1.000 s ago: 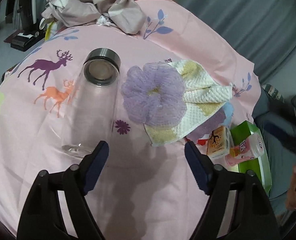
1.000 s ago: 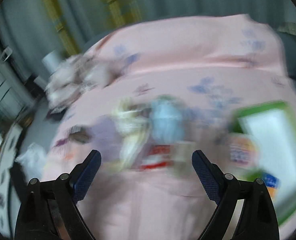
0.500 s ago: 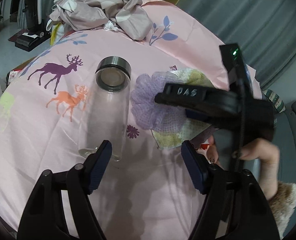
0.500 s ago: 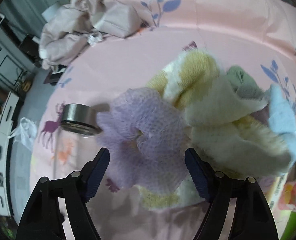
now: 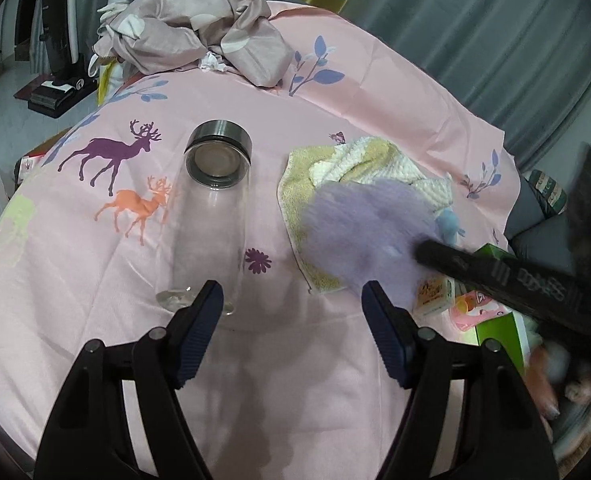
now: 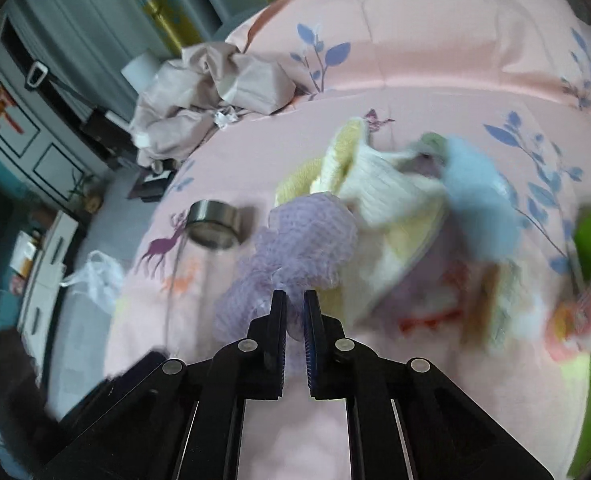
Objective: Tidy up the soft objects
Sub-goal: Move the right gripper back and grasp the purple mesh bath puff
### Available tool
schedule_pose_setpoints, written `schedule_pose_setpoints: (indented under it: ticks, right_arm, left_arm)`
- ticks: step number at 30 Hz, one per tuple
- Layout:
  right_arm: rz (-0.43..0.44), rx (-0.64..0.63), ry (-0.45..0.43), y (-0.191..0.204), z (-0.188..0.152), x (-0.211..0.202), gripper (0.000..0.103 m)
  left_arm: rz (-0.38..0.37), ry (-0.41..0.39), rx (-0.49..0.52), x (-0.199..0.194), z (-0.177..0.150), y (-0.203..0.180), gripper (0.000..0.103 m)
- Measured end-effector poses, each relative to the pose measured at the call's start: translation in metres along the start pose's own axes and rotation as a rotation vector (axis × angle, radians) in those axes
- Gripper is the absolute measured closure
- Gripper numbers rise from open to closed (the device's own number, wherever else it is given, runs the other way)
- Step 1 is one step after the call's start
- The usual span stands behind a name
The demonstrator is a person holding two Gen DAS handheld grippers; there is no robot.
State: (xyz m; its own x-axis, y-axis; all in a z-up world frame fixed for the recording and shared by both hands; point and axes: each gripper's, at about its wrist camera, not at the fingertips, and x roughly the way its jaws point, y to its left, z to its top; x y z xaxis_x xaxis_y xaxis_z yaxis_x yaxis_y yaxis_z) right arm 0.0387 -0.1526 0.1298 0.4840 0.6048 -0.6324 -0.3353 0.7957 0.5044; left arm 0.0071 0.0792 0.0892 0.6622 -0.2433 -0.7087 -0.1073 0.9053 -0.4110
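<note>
A pink sheet point(image 5: 335, 112) with deer and leaf prints covers the bed, with a crumpled beige cloth point(image 5: 191, 40) at its far edge and a clear glass bottle point(image 5: 211, 208) lying on its side, steel cap pointing away. Beside the bottle, a yellow-and-white towel point(image 6: 379, 196) lies bunched against a blurred light-blue soft thing point(image 6: 479, 208). The right claw point(image 6: 294, 304) is clenched on the purple mesh sponge point(image 6: 299, 248) just in front of the towel, while the left claw point(image 5: 291, 304) hangs released above the sheet near the bottle's base.

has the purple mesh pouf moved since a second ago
Yes. The purple mesh pouf, pinched by the right gripper, has shifted right, away from the glass bottle and off the towel centre.
</note>
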Motion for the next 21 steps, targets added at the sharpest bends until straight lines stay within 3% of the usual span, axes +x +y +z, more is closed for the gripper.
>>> schedule_pose_setpoints:
  ticks: [7, 14, 16, 18, 20, 21]
  right_arm:
    - [0.021, 0.016, 0.052, -0.031, -0.051, -0.031, 0.094]
    - [-0.021, 0.095, 0.132, -0.063, -0.072, -0.021, 0.093]
    - [-0.055, 0.123, 0.144, -0.075, -0.074, -0.021, 0.084]
    - [-0.071, 0.14, 0.125, -0.082, -0.074, -0.025, 0.054]
    - [-0.044, 0.164, 0.099, -0.088, -0.075, -0.03, 0.037]
    - [-0.013, 0.179, 0.084, -0.091, -0.075, -0.032, 0.036]
  left_arm:
    - [-0.021, 0.046, 0.026, 0.007, -0.013, -0.014, 0.033]
    - [-0.04, 0.136, 0.084, 0.022, -0.033, -0.033, 0.048]
    - [-0.049, 0.16, 0.104, 0.026, -0.04, -0.04, 0.05]
    - [-0.061, 0.185, 0.128, 0.031, -0.047, -0.048, 0.055]
    - [-0.079, 0.212, 0.146, 0.036, -0.053, -0.055, 0.061]
    - [-0.087, 0.224, 0.154, 0.039, -0.056, -0.058, 0.065]
